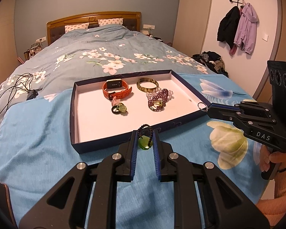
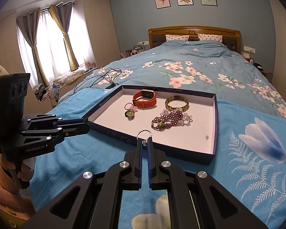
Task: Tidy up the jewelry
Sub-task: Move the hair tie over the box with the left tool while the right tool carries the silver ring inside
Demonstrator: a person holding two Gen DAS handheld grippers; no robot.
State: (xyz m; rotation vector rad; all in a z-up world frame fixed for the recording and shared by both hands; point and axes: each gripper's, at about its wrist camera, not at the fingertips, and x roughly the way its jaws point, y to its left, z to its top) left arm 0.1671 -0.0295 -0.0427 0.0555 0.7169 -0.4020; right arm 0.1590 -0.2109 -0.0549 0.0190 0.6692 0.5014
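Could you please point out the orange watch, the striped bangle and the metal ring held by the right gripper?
Orange watch (image 1: 116, 90): left wrist view, on its strap.
Striped bangle (image 2: 177, 104): right wrist view, on its near rim.
Metal ring (image 2: 144, 132): right wrist view, on the loop's top arc.

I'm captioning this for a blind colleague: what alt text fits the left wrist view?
The left gripper grips a green pendant on a dark beaded loop before an open box lid on a bed, holding a watch, bangle and bead bracelets.
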